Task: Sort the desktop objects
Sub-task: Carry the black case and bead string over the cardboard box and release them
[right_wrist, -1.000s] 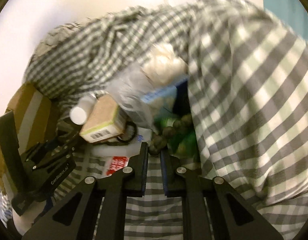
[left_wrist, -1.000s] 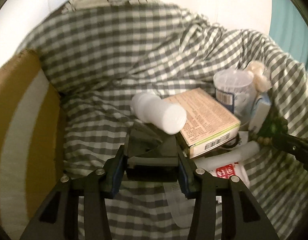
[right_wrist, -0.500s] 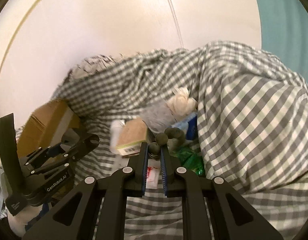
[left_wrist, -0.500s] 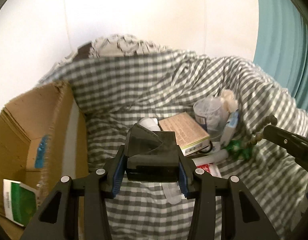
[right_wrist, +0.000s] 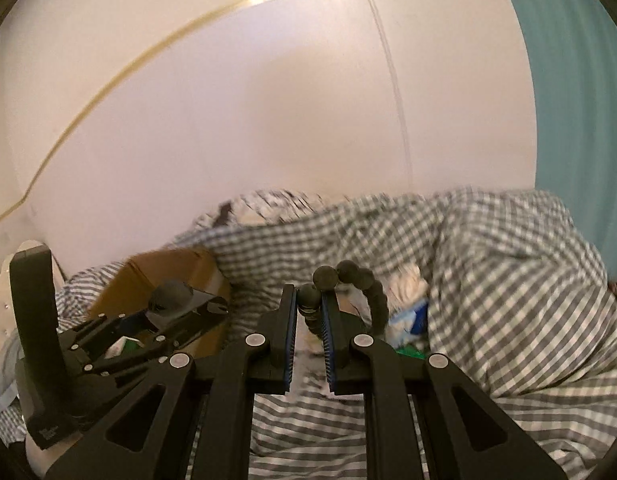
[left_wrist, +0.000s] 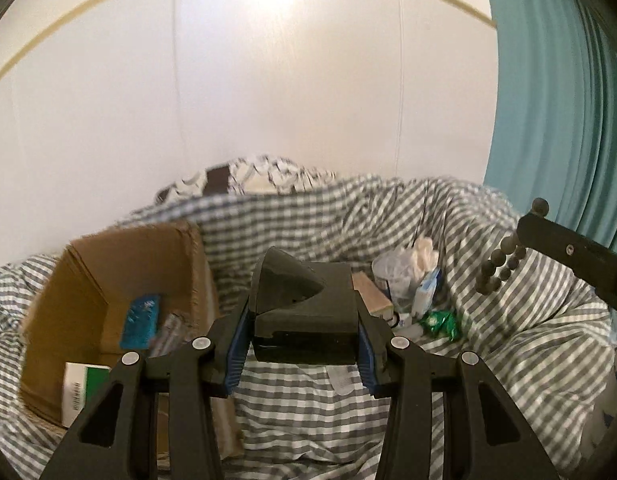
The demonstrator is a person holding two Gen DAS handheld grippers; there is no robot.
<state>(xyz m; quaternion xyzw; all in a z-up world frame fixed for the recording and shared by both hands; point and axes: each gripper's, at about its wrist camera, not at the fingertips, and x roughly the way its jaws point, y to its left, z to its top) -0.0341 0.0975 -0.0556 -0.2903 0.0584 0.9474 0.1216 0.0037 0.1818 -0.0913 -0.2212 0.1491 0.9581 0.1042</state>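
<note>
Both grippers raised over the checked cloth, each with an item pinched.

Left gripper (left_wrist: pixel 302 350): jaws clamped on a black box-shaped object (left_wrist: pixel 304 316), held just right of an open cardboard box (left_wrist: pixel 108 280) with a green-and-white carton (left_wrist: pixel 82 388) and a blue packet (left_wrist: pixel 140 320) inside. Right gripper (right_wrist: pixel 310 324): jaws nearly pressed together on a string of dark beads (right_wrist: pixel 348 280), the rest looping up and right of the fingers. Farther right on the gingham cloth (left_wrist: pixel 528 320): a tan carton (left_wrist: pixel 372 296), a clear tub (left_wrist: pixel 392 280), a green wrapper (left_wrist: pixel 440 320).
</note>
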